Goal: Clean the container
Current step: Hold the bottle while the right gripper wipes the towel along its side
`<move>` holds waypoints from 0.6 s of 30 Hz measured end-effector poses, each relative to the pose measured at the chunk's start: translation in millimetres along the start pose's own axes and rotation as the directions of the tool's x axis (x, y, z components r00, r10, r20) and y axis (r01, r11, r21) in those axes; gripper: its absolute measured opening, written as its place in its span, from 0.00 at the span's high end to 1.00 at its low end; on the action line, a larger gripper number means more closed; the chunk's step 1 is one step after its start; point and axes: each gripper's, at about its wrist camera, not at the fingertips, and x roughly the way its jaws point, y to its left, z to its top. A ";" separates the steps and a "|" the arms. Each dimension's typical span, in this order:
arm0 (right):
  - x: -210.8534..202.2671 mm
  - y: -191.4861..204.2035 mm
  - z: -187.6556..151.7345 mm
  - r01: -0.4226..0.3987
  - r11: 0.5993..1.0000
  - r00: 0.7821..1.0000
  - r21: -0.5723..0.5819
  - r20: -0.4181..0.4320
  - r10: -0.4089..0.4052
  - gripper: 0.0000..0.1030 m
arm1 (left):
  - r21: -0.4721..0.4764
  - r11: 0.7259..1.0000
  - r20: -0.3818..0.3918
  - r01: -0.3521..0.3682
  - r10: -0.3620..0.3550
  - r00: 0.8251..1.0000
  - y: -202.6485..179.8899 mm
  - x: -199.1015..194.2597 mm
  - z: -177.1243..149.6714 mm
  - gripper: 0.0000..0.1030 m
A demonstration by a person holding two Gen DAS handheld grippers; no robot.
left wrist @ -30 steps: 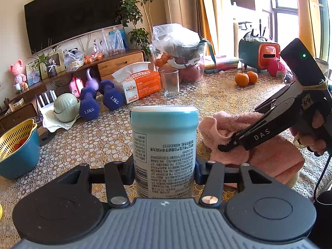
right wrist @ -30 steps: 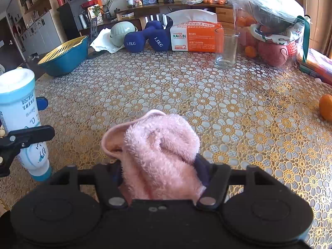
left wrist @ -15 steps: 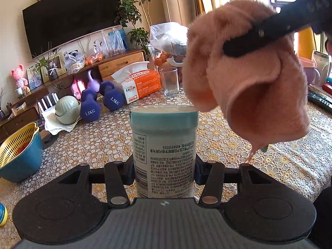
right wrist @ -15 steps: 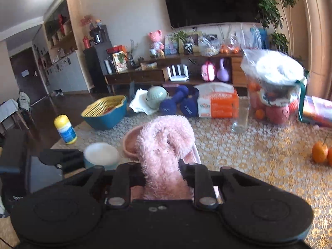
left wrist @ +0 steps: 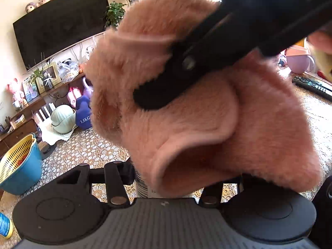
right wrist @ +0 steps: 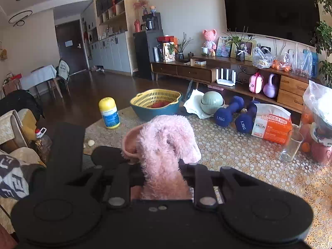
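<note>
The biggest thing in our left view now is the pink cloth (left wrist: pixel 207 112). A second ago it lay on the table (right wrist: pixel 238 151) off to our right; half a second ago it hung in the air beside the container. Now it covers the top of the container (left wrist: pixel 141 183) and hides nearly all of it, so we see only a strip of printed label low between the left fingers. Whether the cloth already presses on the lid we cannot tell, because the cloth itself blocks the view.

The right gripper (right wrist: pixel 164 166) has swung up and across with the cloth. Its view has changed from the tabletop to the room beyond, with the television (right wrist: pixel 271 10) and the yellow and blue basket (right wrist: pixel 155 105) ahead. Its jaws pinch a fold of the cloth, which bulges out in front of them.

The left gripper (left wrist: pixel 166 176) has not moved in this time. Its jaws are closed on the sides of the container and hold it upright just above or on the table; we cannot say which.

We judge that the reach is over and the wiping is about to start. The lid looks like the first surface to be cleaned, and the left grip must stay firm so the container does not twist under the rubbing.
</note>
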 end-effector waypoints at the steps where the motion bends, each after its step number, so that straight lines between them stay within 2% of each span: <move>1: 3.9 -2.1 -2.3 0.009 1.000 1.000 0.004 -0.009 -0.009 0.78 | -0.007 1.000 -0.006 0.007 -0.007 1.000 1.4 1.0 -1.0 0.51; 3: 7.7 -8.0 -4.4 0.011 1.000 1.000 0.020 -0.009 -0.010 0.78 | -0.028 0.999 -0.024 0.033 -0.033 0.999 5.1 4.8 -5.1 0.51; 11: 28.9 -26.7 -27.7 0.101 0.995 0.991 0.025 -0.088 -0.098 0.78 | -0.057 0.997 -0.086 0.047 -0.052 0.995 14.4 19.3 -28.3 0.51; 18: 49.9 -46.8 -56.1 0.195 0.980 0.967 0.042 -0.175 -0.185 0.78 | -0.090 0.995 -0.095 0.044 -0.053 0.994 8.8 22.5 -28.9 0.51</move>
